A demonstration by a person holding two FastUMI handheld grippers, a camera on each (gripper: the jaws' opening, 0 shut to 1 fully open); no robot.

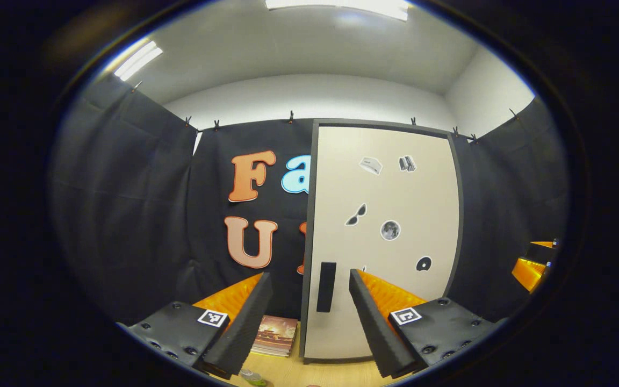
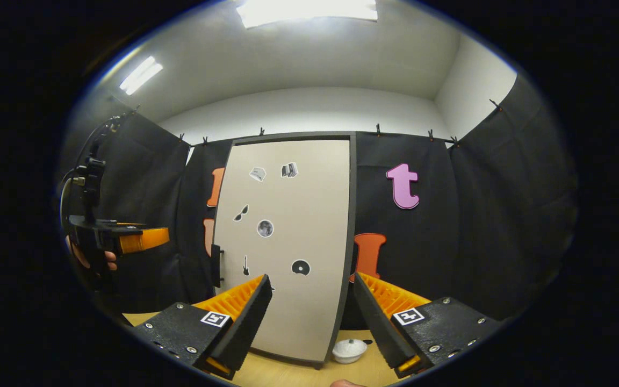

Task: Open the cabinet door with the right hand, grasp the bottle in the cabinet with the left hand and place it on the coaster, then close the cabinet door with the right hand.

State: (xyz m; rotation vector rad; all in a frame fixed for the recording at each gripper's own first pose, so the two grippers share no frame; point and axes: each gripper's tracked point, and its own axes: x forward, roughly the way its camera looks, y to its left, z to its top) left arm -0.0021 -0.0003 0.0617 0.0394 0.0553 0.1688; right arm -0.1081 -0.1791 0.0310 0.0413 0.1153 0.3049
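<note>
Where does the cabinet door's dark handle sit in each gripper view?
Left gripper view: the handle is low centre, between this gripper's two fingers, near the cabinet door's left edge.
Right gripper view: the handle is left of centre, seen side-on at the door's left edge, above the left finger.
Shared landmark: the round grey sticker on the door.

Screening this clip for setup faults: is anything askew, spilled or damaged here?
Nothing stands out. The cabinet door is shut and upright, its handle intact, and the white dish sits level on the table.
</note>
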